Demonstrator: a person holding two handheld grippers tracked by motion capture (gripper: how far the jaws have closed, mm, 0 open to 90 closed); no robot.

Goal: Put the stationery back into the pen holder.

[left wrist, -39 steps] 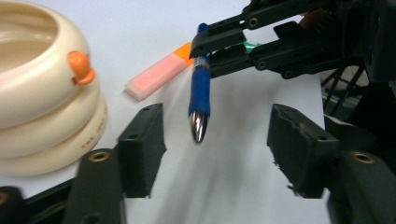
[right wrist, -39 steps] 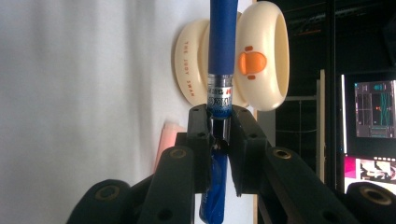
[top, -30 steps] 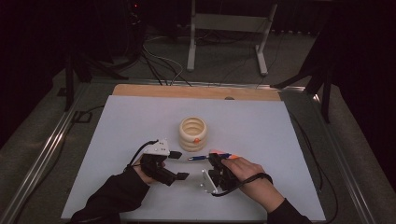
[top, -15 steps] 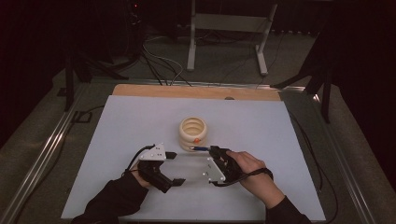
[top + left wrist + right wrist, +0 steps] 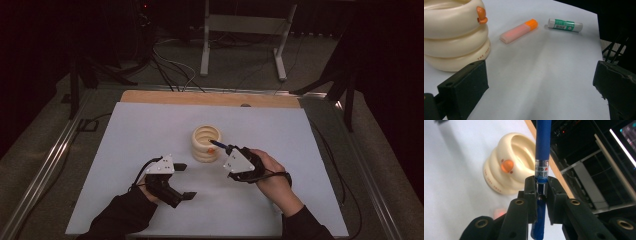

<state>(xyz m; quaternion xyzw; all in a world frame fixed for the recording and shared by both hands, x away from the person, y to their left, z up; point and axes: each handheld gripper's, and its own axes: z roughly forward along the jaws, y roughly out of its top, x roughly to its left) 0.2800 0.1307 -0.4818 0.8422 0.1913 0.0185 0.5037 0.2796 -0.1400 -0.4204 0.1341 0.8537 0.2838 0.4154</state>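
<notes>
A cream ringed cup [image 5: 206, 144] stands at the middle of the white sheet. My right gripper [image 5: 226, 150] is shut on a blue pen [image 5: 216, 144], whose far end points at the cup's rim. In the right gripper view the pen [image 5: 542, 145] stands upright between the pads [image 5: 531, 192], above the cup [image 5: 509, 170]. My left gripper [image 5: 185, 181] lies near and to the left of the cup, and its jaws have just been opening, with nothing between them. In the left gripper view the gripper [image 5: 540, 92] stands wide open beside the cup [image 5: 454, 37].
An orange highlighter [image 5: 519, 30] and a green glue stick [image 5: 565, 25] lie on the sheet beyond the cup. The white sheet [image 5: 150, 130] ends at a wooden strip [image 5: 210, 99] at the far side. Metal rails [image 5: 45, 170] run along both sides.
My right gripper has lifted the blue pen and carried it up to the cup. My left gripper's jaws have spread wider and it has drawn back a little toward the person.
</notes>
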